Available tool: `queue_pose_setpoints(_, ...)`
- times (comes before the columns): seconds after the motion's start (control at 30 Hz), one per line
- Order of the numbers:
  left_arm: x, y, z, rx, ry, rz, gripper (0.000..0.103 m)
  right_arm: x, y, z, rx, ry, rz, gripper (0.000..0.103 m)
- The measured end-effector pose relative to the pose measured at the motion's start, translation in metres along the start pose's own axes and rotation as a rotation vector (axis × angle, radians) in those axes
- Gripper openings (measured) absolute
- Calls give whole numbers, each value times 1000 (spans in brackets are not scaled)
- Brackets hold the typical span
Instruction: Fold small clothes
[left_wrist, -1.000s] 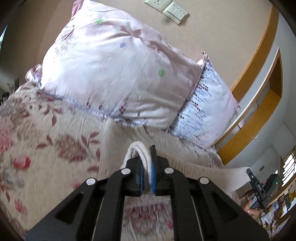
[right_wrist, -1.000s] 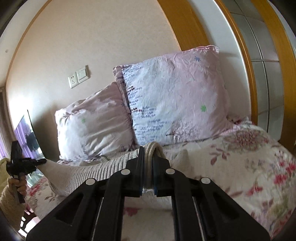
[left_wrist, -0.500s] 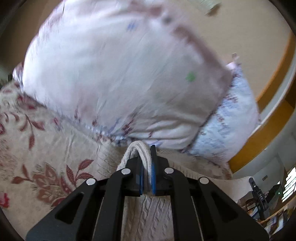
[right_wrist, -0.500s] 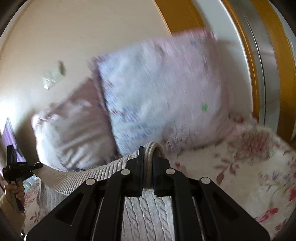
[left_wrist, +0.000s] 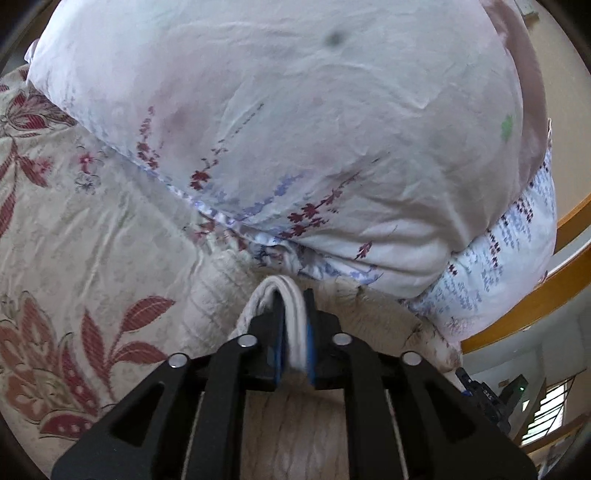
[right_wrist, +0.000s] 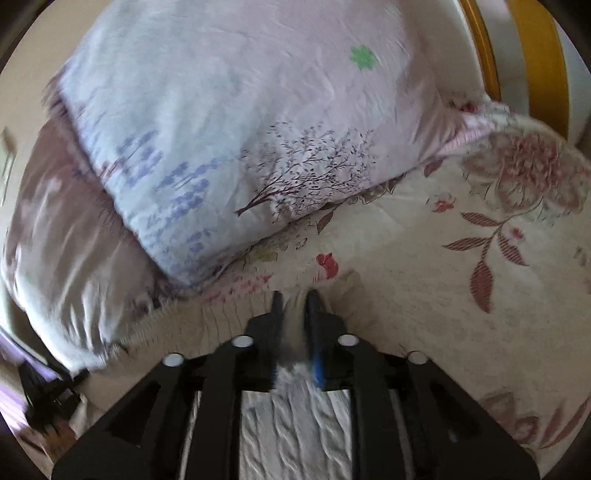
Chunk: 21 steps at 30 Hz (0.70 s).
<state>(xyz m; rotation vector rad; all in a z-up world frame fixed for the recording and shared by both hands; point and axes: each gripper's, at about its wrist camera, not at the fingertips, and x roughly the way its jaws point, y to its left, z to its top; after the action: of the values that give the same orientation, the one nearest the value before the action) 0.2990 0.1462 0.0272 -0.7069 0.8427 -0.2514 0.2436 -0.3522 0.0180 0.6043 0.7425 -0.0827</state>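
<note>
A cream cable-knit garment (left_wrist: 295, 435) lies on the floral bedspread (left_wrist: 92, 236) right in front of the pillows. My left gripper (left_wrist: 294, 314) is shut on a folded edge of the garment, low over the bed. The garment also shows in the right wrist view (right_wrist: 291, 424), spread under the jaws. My right gripper (right_wrist: 294, 306) is shut on another part of the same edge, close to the bedspread (right_wrist: 424, 277). The right gripper (left_wrist: 484, 398) shows at the lower right of the left wrist view, and the left one (right_wrist: 48, 391) at the lower left of the right wrist view.
A large pink floral pillow (left_wrist: 295, 129) stands close ahead of the left gripper, with a bluish pillow (left_wrist: 517, 258) beside it. The right wrist view shows the bluish pillow (right_wrist: 240, 129) and the pink one (right_wrist: 62, 258). A wooden frame (left_wrist: 535, 295) runs at the right.
Both grippers have moved forward and down toward the pillows, carrying the garment's edge with them. The pillows now fill the views and the garment lies lower on the bed.
</note>
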Motion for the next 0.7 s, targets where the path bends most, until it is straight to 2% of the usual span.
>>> queue_pose_setpoints(0.03,-1,-1,1,-2,-9,-8,22,-1,2,4,4,-21,-8,45)
queue_pose_setpoints(0.07,-3,-2,1,-3,-20,-17,32,-4,4,6,-1,-42,-5,51)
queue_pose_setpoints(0.1,-8,-4,1,1,-36,-24,38,-7,6,8,-13,-51,1,51)
queue_pose_setpoints(0.17,-16,-6,3,14,-56,-26,41,-17,10,8,-41,-61,3,51)
queue_pose_setpoints(0.37,-50,2,-2,52,-66,-23,41,-51,4,-4,-120,-75,-19,51)
queue_pose_setpoints(0.5,-67,5,-23,141,-45,41,41,-66,-4,-18,-176,-50,-33,49)
queue_pose_setpoints(0.7,-77,10,-52,245,-34,134,41,-68,-10,-42,-265,24,-63,40)
